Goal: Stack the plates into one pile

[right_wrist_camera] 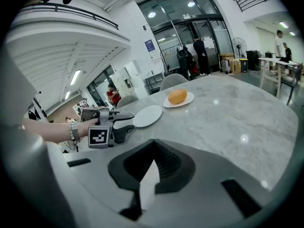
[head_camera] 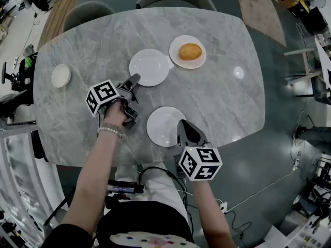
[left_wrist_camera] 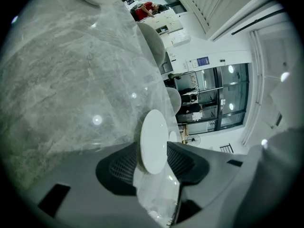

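The left claw (head_camera: 135, 79) gapes wide astride the rim of the round white ceramic plate (head_camera: 151, 66) before it, where a shallow bite could slip, while the right claw (head_camera: 182, 124) pinches the second white plate (head_camera: 163, 127).

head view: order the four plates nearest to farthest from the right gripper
1. Front plate, at the right gripper's tip.
2. Middle empty plate and bun plate, both beyond the front plate: too close to call.
3. Small plate, far left of the table.
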The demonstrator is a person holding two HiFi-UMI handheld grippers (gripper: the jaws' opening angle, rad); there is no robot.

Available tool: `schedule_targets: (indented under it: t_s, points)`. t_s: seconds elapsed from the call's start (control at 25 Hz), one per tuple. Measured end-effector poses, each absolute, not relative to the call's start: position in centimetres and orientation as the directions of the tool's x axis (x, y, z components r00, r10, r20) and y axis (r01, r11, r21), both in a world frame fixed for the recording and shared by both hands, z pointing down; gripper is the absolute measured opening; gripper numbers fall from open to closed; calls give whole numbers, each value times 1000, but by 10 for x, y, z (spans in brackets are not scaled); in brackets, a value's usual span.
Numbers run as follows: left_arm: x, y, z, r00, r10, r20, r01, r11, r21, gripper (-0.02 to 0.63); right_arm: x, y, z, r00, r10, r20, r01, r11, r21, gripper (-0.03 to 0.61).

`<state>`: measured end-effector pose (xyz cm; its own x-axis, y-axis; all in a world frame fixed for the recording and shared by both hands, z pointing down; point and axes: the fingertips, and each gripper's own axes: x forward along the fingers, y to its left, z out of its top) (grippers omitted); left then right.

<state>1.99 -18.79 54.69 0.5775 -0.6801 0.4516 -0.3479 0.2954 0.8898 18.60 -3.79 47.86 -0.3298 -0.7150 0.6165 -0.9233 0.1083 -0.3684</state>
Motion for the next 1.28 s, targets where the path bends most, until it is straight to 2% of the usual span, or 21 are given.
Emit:
schedule_targets:
  t_s: [0.52, 0.64, 0.72, 0.84, 1.12, 1.28]
  points:
    - [25, -191, 549, 585, -685, 434, -322, 295, 899, 182, 182, -35, 482, -333, -709, 621, -923, 111, -368, 3]
    - [30, -189, 553, 601, -662, 448, -336, 299, 893, 133, 183, -36, 482, -333, -709, 622, -923, 112, -367, 3]
    - [31, -187, 556, 599, -650, 467, -350, 312, 883, 65, 184, -37, 481, -332, -709, 622, -924, 111, -366, 3]
    - [29, -185, 557, 590, -649, 480, -361, 320, 876, 32, 185, -37, 480, -329, -710, 623, -925, 110, -364, 3]
    - [24, -188, 546, 602, -672, 431, -320, 291, 902, 25, 185, -44, 478, -332, -715, 616, -932, 148, -331, 3]
    - [24, -188, 541, 611, -673, 417, -307, 284, 908, 25, 186, -56, 472, -346, -719, 603, -937, 226, -267, 3]
